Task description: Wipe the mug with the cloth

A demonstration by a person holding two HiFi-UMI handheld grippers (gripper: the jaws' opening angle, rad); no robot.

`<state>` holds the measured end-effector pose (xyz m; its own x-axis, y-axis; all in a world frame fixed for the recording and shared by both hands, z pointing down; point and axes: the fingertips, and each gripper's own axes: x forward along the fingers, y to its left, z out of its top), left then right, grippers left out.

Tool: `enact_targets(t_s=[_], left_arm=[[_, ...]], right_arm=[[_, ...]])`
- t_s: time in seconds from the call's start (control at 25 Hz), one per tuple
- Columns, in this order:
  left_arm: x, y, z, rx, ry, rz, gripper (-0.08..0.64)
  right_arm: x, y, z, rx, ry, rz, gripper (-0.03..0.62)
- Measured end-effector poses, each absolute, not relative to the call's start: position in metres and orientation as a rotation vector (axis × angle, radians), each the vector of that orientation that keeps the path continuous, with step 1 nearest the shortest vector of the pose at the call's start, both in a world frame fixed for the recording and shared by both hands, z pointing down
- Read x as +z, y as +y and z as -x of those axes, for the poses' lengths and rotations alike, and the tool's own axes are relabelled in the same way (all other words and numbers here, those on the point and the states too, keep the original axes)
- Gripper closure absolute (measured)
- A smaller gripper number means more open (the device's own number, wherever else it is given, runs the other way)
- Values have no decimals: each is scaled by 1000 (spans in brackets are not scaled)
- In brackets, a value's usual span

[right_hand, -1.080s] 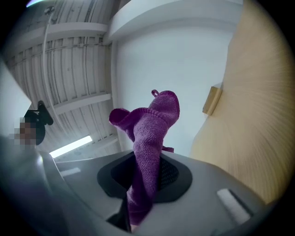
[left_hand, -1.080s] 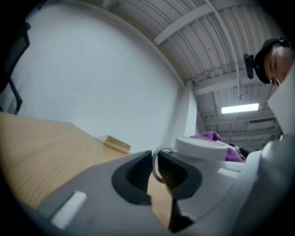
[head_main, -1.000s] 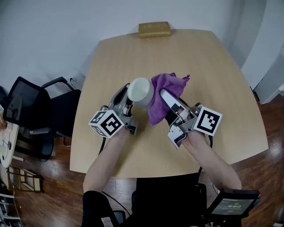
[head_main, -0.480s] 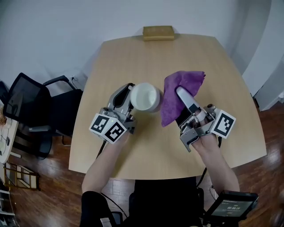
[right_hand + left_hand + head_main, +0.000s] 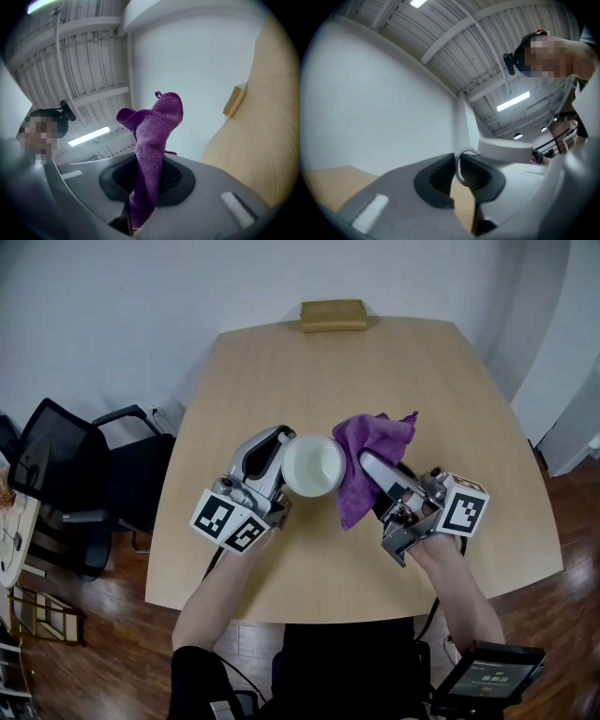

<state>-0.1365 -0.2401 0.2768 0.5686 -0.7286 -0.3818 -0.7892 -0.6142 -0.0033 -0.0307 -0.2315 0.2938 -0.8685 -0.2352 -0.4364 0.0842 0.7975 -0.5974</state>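
A white mug [image 5: 312, 465] is held up above the wooden table [image 5: 281, 362], its open mouth facing the head camera. My left gripper [image 5: 278, 439] is shut on the mug's thin handle [image 5: 461, 164], which is pinched between the black pads; the mug's body [image 5: 506, 150] shows just beyond. My right gripper [image 5: 367, 463] is shut on a purple cloth [image 5: 373, 442]. The cloth bunches over the jaws and lies against the mug's right side. In the right gripper view the cloth [image 5: 152, 136] stands up between the pads of the gripper [image 5: 149, 180].
A tan block [image 5: 333, 313] lies at the table's far edge, also seen as the block [image 5: 234, 101] in the right gripper view. A black office chair [image 5: 66, 474] stands left of the table. A dark device [image 5: 487, 676] sits at the person's lower right.
The left gripper has rolled and lifted, so the mug's mouth faces the camera more. The cloth swung away to the right, then came back against the mug's side.
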Motion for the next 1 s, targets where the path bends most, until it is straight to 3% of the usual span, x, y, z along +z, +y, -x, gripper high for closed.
enact_targets(t_s=[0.36, 0.64, 1.0], left_arm=[[275, -225, 123, 392, 1161, 2513, 505], [272, -219, 119, 343, 1115, 2476, 506], [267, -209, 110, 348, 1072, 2481, 509]], right_arm=[[333, -259, 5, -868, 2605, 399, 531], [250, -205, -11, -677, 2475, -85, 531], [289, -200, 24, -776, 2568, -109, 531]])
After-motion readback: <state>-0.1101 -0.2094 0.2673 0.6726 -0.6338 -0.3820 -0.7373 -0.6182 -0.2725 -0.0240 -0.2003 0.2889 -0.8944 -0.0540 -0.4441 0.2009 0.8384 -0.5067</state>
